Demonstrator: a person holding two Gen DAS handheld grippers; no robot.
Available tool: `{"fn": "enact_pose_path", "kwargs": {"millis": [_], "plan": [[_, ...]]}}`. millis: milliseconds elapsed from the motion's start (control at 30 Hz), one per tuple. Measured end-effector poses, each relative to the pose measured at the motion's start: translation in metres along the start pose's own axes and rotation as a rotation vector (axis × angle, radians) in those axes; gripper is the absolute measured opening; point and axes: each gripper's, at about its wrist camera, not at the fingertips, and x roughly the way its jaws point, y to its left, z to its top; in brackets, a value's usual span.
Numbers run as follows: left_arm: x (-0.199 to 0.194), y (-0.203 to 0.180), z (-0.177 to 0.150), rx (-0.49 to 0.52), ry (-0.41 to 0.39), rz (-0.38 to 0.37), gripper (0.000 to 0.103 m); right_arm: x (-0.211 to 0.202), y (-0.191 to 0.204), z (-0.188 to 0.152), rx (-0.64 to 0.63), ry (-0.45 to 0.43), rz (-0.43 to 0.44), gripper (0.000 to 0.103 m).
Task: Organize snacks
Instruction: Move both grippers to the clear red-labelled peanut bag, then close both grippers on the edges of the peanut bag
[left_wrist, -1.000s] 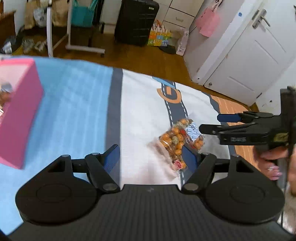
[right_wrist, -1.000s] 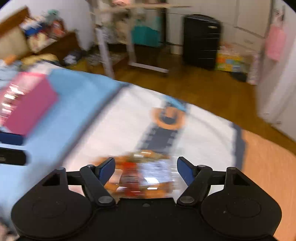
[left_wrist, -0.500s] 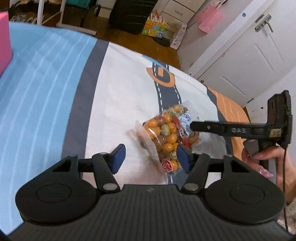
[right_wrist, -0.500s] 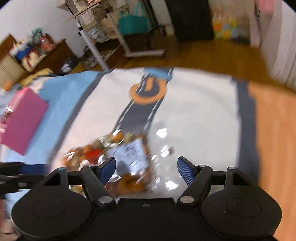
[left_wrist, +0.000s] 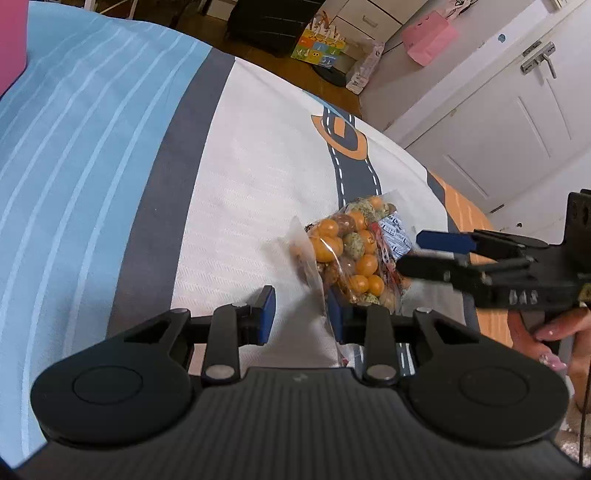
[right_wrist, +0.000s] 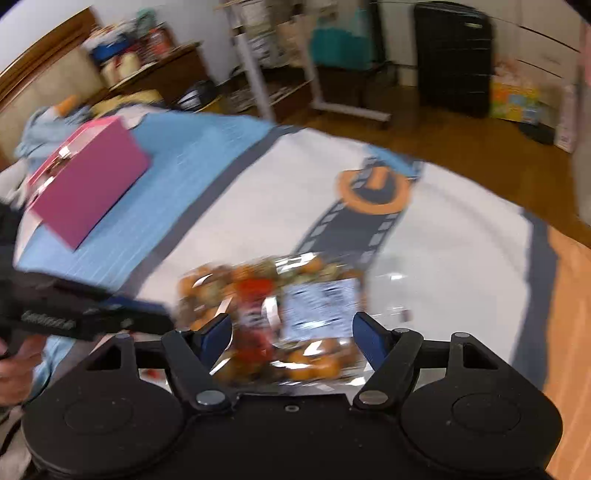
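A clear snack bag (left_wrist: 351, 254) of orange and speckled balls with a white label lies on the white part of the bedspread. My left gripper (left_wrist: 301, 314) is open; the bag's clear sealed edge stands between its fingers, against the right finger. My right gripper (left_wrist: 424, 254) comes in from the right, open, its fingers on either side of the bag's right end. In the right wrist view the bag (right_wrist: 280, 306) lies between the open right gripper's (right_wrist: 291, 336) fingers, and the left gripper (right_wrist: 92, 317) shows at the left.
A pink box (right_wrist: 85, 184) stands on the blue striped part of the bedspread (left_wrist: 74, 155), far left. The bed's edge drops to a wooden floor (right_wrist: 443, 136) with a black suitcase (right_wrist: 452, 57). White cupboard doors (left_wrist: 498, 122) lie to the right.
My left gripper has moved closer to the bag and narrowed around its clear edge. My right gripper has moved in around the bag's other end. The pink box has slid out of the left view.
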Motion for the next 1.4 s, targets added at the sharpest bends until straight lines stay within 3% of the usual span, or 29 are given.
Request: {"fn": "enact_pose_path", "kwargs": {"millis": [100, 233, 333, 367, 433, 467, 533, 700, 767, 900, 1100, 1200, 1300, 1400], "plan": [[0.002, 0.002, 0.001, -0.014, 0.005, -0.003, 0.03, -0.005, -0.018, -0.001, 0.061, -0.047, -0.07, 0.077], [0.003, 0.006, 0.001, -0.026, 0.01, 0.002, 0.03, -0.001, -0.05, -0.01, 0.16, -0.052, -0.082, 0.077], [0.004, 0.005, 0.002, -0.013, 0.009, 0.008, 0.027, -0.001, -0.069, -0.021, 0.238, -0.079, 0.0, 0.08], [0.004, 0.004, 0.003, -0.006, 0.009, 0.009, 0.026, -0.002, -0.075, -0.022, 0.274, -0.083, 0.047, 0.08], [0.005, 0.003, 0.004, -0.002, 0.007, 0.009, 0.022, 0.004, -0.086, -0.024, 0.386, -0.068, 0.222, 0.083], [0.005, 0.004, 0.004, -0.004, 0.007, 0.016, 0.019, 0.008, -0.084, -0.023, 0.392, -0.056, 0.236, 0.083], [0.005, 0.006, 0.006, -0.008, 0.0, 0.017, 0.017, 0.011, -0.071, -0.021, 0.318, -0.034, 0.248, 0.08], [0.0, 0.012, 0.008, 0.001, -0.023, 0.054, 0.012, 0.017, -0.028, -0.01, 0.147, 0.036, 0.159, 0.075], [-0.001, 0.017, 0.009, -0.016, -0.02, 0.03, 0.009, 0.018, -0.013, -0.005, 0.09, 0.061, 0.114, 0.075], [-0.004, 0.024, 0.013, -0.062, -0.015, -0.042, 0.01, 0.018, 0.005, -0.002, -0.017, 0.136, -0.036, 0.085], [-0.001, 0.014, 0.01, -0.002, -0.041, -0.004, 0.01, 0.016, 0.0, -0.007, -0.024, 0.127, -0.011, 0.091], [0.0, 0.008, 0.009, 0.042, -0.045, 0.03, 0.01, 0.01, 0.005, -0.006, -0.024, 0.117, 0.071, 0.091], [0.0, 0.007, 0.008, 0.048, -0.052, 0.04, 0.009, 0.009, 0.027, -0.005, -0.13, 0.132, -0.017, 0.092], [-0.001, 0.003, 0.007, 0.081, -0.063, 0.061, 0.009, 0.012, 0.031, -0.004, -0.117, 0.137, -0.015, 0.095]]}}
